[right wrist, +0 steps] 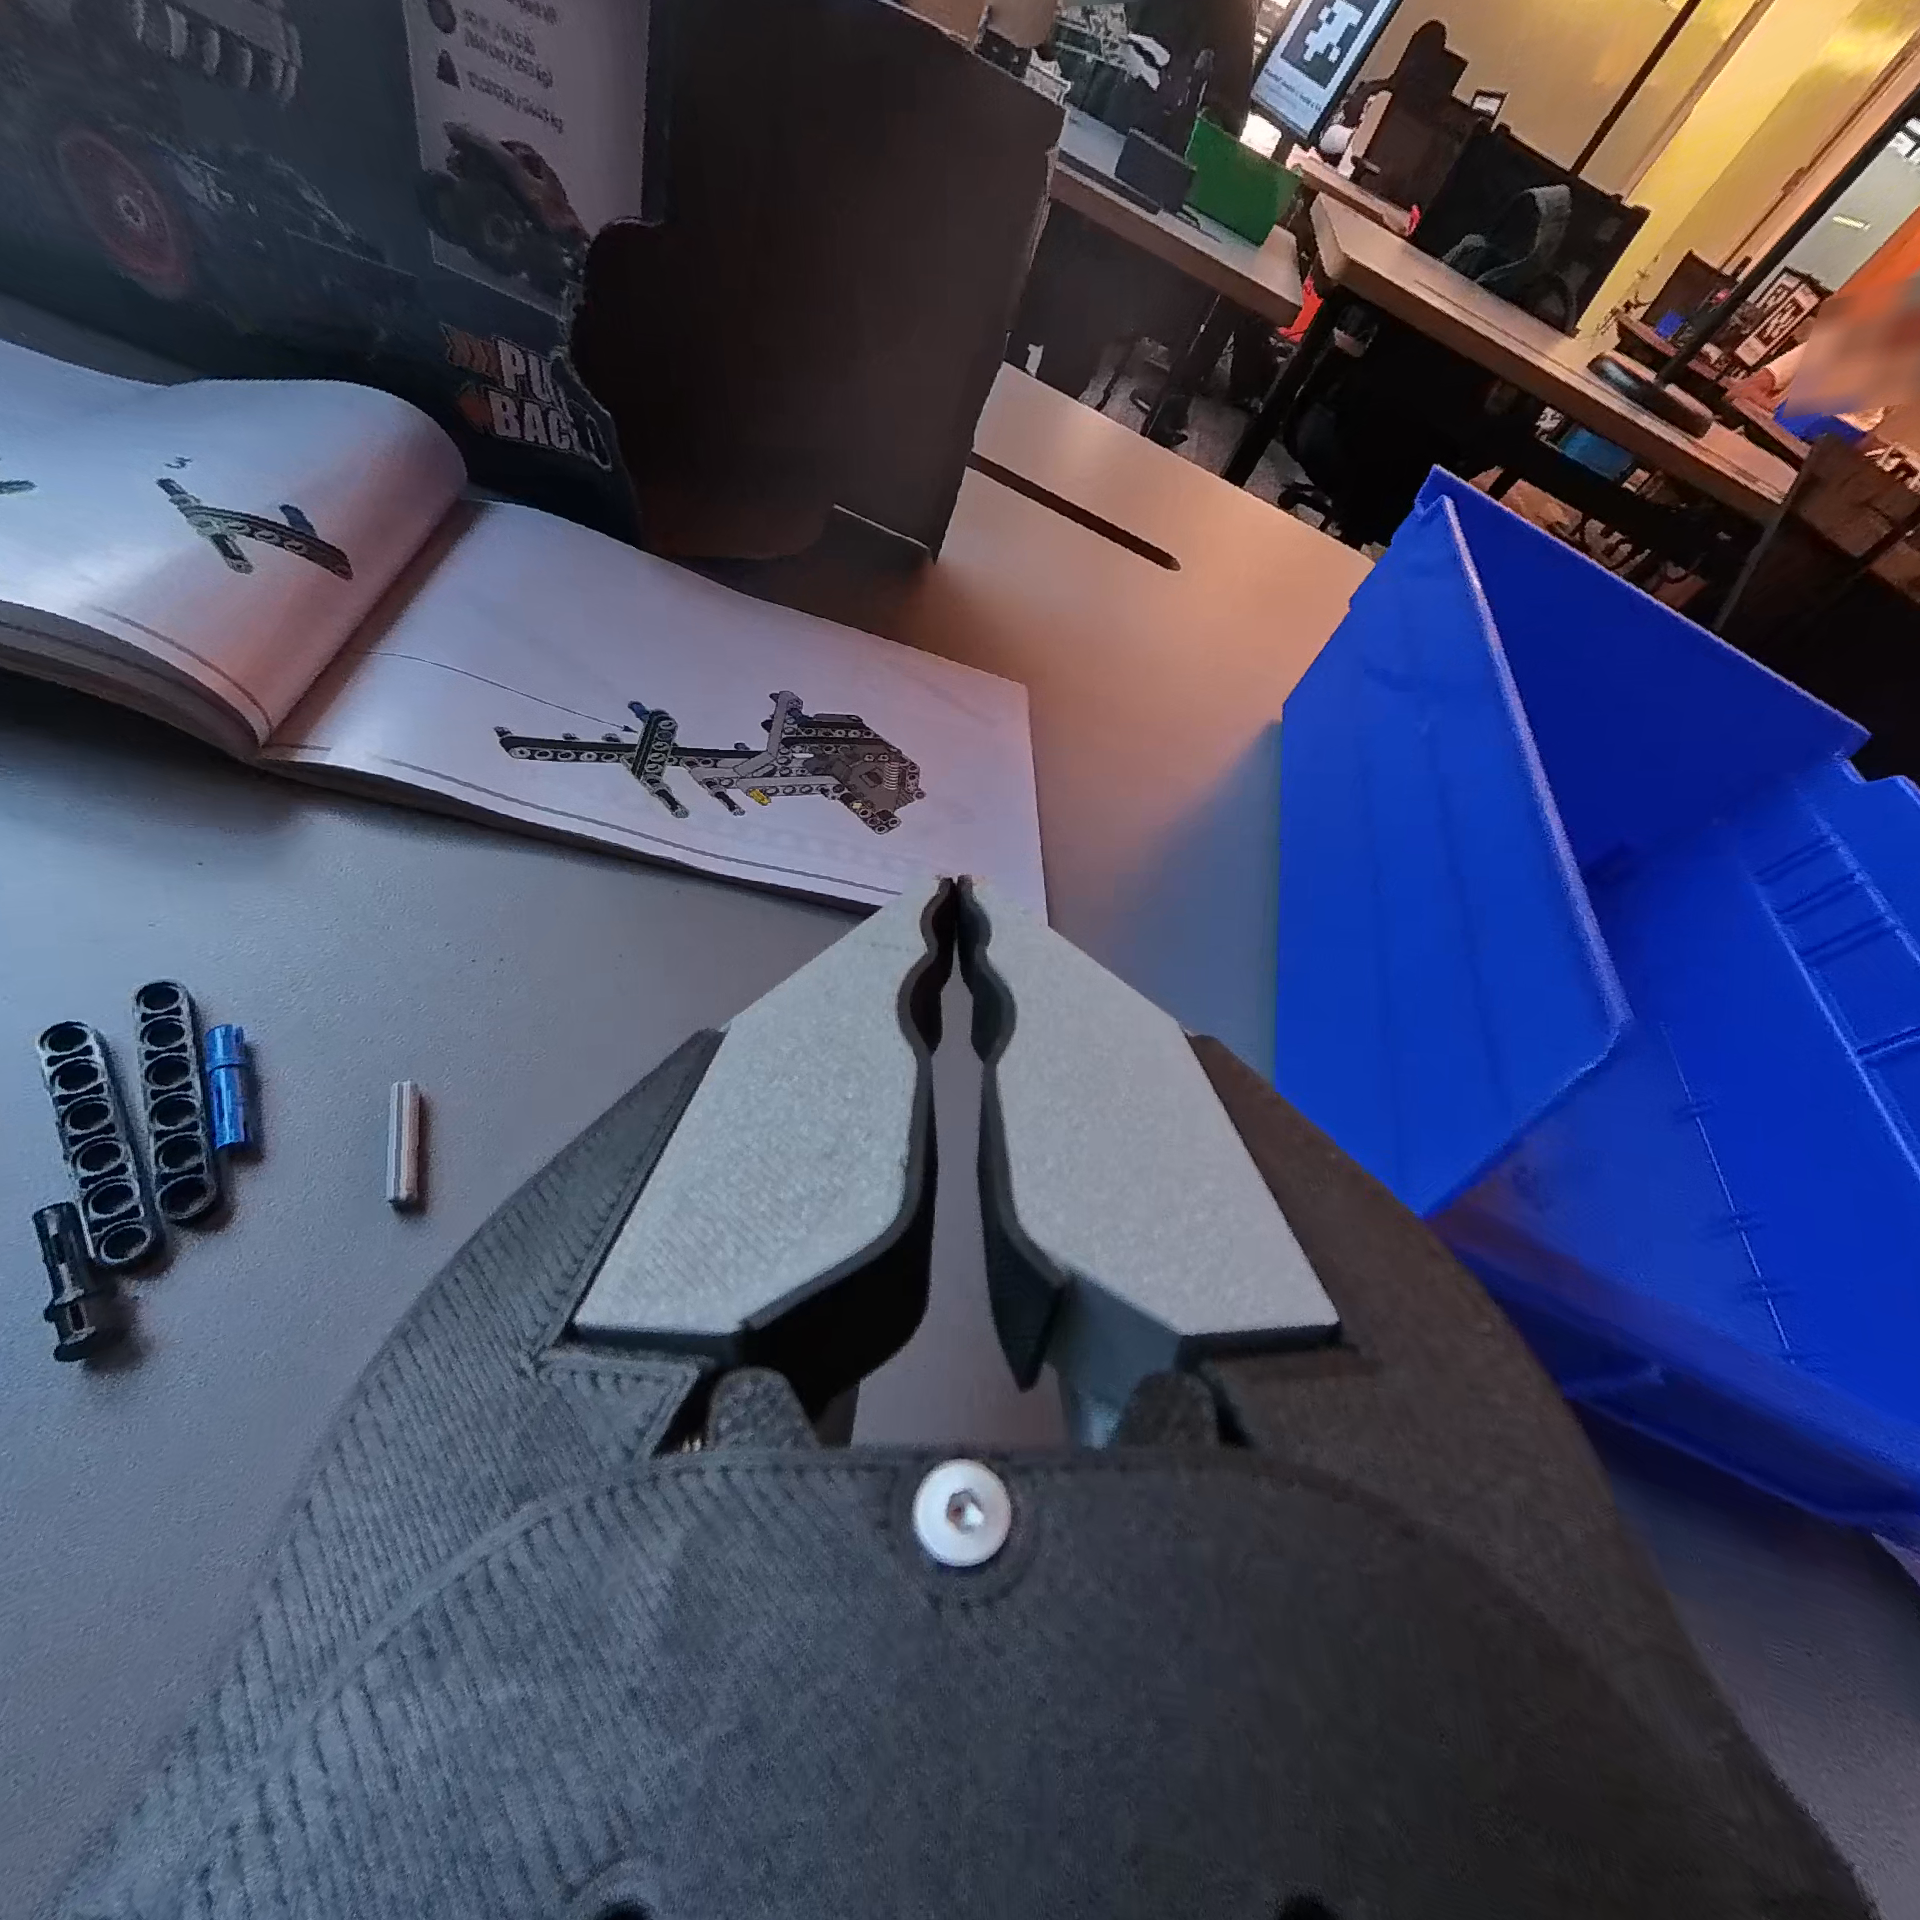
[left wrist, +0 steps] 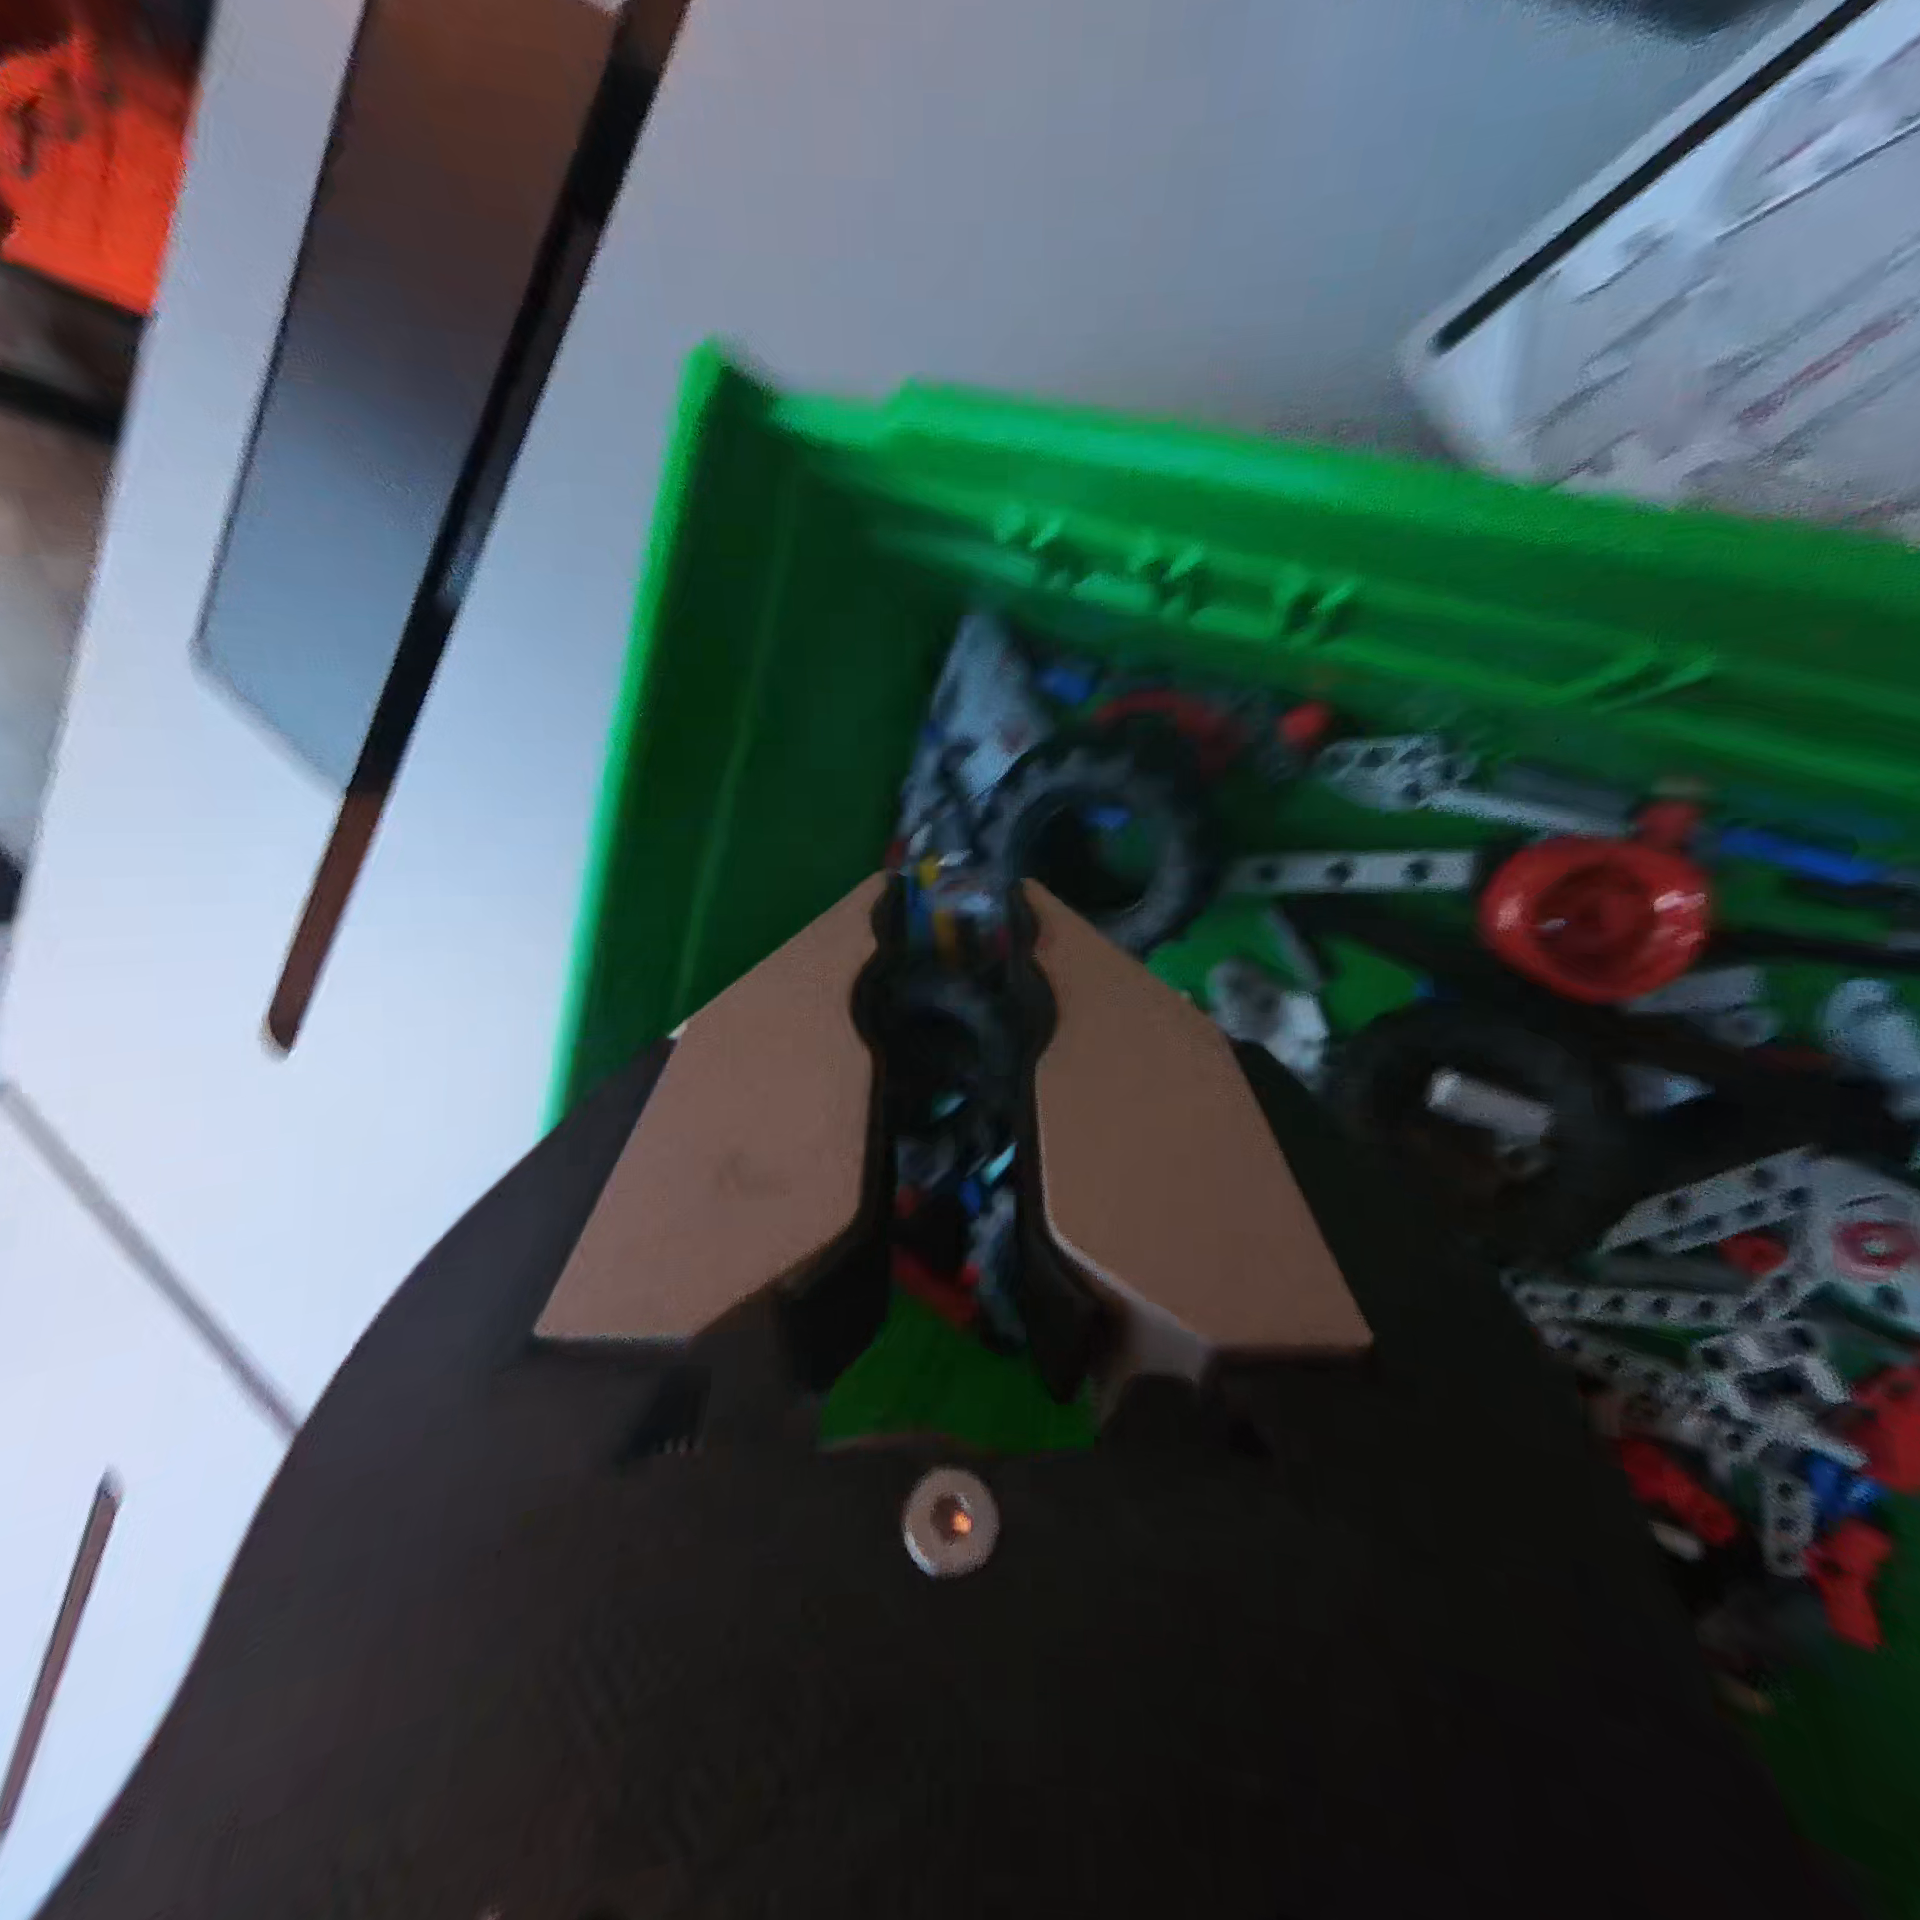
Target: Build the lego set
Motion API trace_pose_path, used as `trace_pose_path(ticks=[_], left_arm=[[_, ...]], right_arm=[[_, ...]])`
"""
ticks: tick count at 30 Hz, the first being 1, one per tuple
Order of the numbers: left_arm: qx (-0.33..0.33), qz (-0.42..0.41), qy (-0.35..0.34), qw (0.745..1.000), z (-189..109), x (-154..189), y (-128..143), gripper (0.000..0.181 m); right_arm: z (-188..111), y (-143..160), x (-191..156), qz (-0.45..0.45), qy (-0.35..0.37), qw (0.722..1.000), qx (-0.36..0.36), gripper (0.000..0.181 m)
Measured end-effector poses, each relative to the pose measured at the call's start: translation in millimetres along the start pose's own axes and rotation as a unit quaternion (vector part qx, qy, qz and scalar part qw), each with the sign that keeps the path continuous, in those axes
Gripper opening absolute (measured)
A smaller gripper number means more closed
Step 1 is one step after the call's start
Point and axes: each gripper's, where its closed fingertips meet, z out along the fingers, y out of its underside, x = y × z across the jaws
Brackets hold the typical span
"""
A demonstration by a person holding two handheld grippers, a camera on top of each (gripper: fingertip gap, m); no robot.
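Observation:
In the left wrist view, my left gripper (left wrist: pixel 956 899) hangs over a green bin (left wrist: pixel 1143 488) of loose Lego parts. Its jaws are nearly closed on a small black ring-shaped piece (left wrist: pixel 940 1029); the view is blurred. A black tyre (left wrist: pixel 1101 842), a red wheel hub (left wrist: pixel 1595 914) and grey beams (left wrist: pixel 1714 1330) lie in the bin. In the right wrist view, my right gripper (right wrist: pixel 954 883) is shut and empty above the table, at the edge of the open instruction booklet (right wrist: pixel 582 665). Two black beams (right wrist: pixel 99 1143), a blue pin (right wrist: pixel 229 1086), a grey axle (right wrist: pixel 405 1143) and a black connector (right wrist: pixel 68 1283) lie to its left.
A blue bin (right wrist: pixel 1558 935) stands close on the right of my right gripper. The set's box (right wrist: pixel 312 208) and a brown cardboard piece (right wrist: pixel 810 260) stand behind the booklet. Other desks and chairs are far behind. The booklet also shows beyond the green bin (left wrist: pixel 1714 281). The grey axle (right wrist: pixel 405 1143) is about 11 cm from my right fingertips. To reach the red wheel hub (left wrist: pixel 1595 914) in a straight line is about 12 cm for my left fingers, about 50 cm for my right.

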Motion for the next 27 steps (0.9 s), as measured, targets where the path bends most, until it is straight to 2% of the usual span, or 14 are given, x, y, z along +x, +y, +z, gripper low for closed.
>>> trace_pose_path(ticks=[3,7,10,12,14,16,21,23,25,27], left_arm=[[0.001,0.02,0.013,1.0,19.5,20.9,-11.2,0.016],[-0.02,0.043,0.039,0.998,34.9,37.6,-3.6,0.008],[-0.108,0.04,0.04,0.993,36.7,32.0,30.3,0.0],[-0.123,0.013,0.024,0.992,28.3,22.3,35.3,0.0],[-0.093,0.011,0.042,0.995,20.6,25.5,25.7,0.015],[-0.047,0.038,0.127,0.99,7.6,53.9,13.2,0.028],[-0.046,0.085,0.23,0.968,-16.2,94.5,22.3,0.06],[-0.072,0.113,0.242,0.961,-14.6,103.2,34.3,0.061],[-0.12,0.122,0.266,0.949,-10.9,112.9,53.5,0.073],[-0.19,0.115,0.237,0.946,-0.6,103.7,73.0,0.08]], right_arm=[[0.0,0.0,-0.3,-0.001,0.0,1.0,0.0,0.0],[0.4,0.4,-0.9,-0.002,-0.002,1.0,-0.002,0.0],[0.9,0.8,-1.4,-0.003,-0.003,1.0,-0.003,0.0],[1.2,1.0,-1.8,-0.003,-0.005,1.0,-0.004,0.0],[1.2,0.9,-2.0,-0.002,-0.007,1.0,-0.003,0.0],[1.4,0.9,-2.1,0.0,-0.009,1.0,-0.003,0.0],[1.9,1.4,-2.9,-0.002,-0.011,1.0,-0.005,0.0],[1.9,1.4,-2.9,-0.003,-0.01,1.0,-0.005,0.0],[1.6,1.3,-2.8,-0.003,-0.009,1.0,-0.005,0.0],[1.5,1.0,-2.5,-0.002,-0.009,1.0,-0.004,0.0]])
